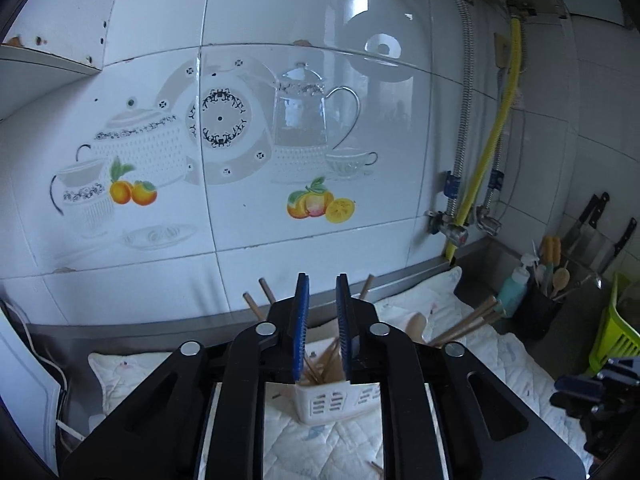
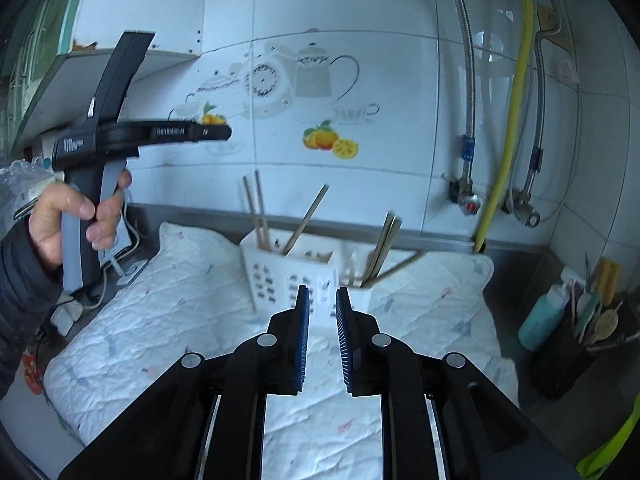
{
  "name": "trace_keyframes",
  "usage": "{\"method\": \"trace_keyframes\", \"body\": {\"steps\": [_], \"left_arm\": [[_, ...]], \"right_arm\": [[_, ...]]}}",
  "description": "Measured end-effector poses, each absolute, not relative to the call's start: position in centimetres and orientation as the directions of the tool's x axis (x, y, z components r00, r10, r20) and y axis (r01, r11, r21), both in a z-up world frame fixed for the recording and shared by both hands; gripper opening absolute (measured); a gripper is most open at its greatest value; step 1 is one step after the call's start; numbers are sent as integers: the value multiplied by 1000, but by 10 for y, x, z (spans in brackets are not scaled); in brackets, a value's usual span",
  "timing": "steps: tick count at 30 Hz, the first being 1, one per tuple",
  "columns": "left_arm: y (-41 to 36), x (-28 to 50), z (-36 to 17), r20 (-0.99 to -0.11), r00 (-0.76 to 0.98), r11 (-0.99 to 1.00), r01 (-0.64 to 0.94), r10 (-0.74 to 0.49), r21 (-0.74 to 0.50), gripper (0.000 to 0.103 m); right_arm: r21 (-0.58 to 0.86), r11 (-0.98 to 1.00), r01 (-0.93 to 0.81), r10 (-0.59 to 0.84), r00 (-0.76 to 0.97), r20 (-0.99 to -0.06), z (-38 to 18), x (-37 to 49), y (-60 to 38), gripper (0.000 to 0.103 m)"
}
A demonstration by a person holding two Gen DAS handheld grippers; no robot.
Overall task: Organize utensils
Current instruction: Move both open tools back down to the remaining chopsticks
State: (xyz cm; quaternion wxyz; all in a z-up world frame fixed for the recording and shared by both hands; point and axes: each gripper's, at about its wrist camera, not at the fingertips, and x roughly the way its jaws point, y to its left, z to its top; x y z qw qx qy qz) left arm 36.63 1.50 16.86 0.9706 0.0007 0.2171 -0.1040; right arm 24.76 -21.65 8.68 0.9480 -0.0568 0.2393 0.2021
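Left gripper (image 1: 322, 328), black with blue ribbed pads, sits low centre of the left wrist view; jaws stand slightly apart, nothing pinched between them. It hangs just above the white slotted plastic utensil caddy (image 1: 334, 402), whose wooden chopsticks (image 1: 320, 364) show through the gap. Judged: positioned to pick from or sort the caddy's contents. Right gripper (image 2: 322, 332), same make, low centre of the right wrist view, jaws likewise a narrow gap apart and empty, aimed at the caddy from farther back. Caddy stands mid-frame there on a white quilted cloth (image 2: 168, 320) over the steel counter (image 2: 516, 268), chopsticks leaning in at least two compartments; upright storage keeps the sticks easy to grab. Person's hand (image 2: 76, 216) at left edge grips the left tool's handle. Hard to read: caddy and sticks are motion-blurred in the right view; compartment count unclear. In the left view the gripper body hides most of the caddy. Dark holder of spoons (image 2: 568, 360) at right edge, partly cut off.
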Motion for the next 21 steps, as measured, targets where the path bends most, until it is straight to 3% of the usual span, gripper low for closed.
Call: {"method": "trace_keyframes", "body": {"steps": [13, 21], "left_arm": [[32, 267, 109, -499, 848, 984, 165, -179, -73, 56], [37, 220, 52, -581, 801, 989, 110, -145, -96, 62]], "right_arm": [[48, 909, -413, 362, 730, -580, -8, 178, -219, 14], [102, 900, -423, 381, 654, -654, -68, 157, -215, 15]]}}
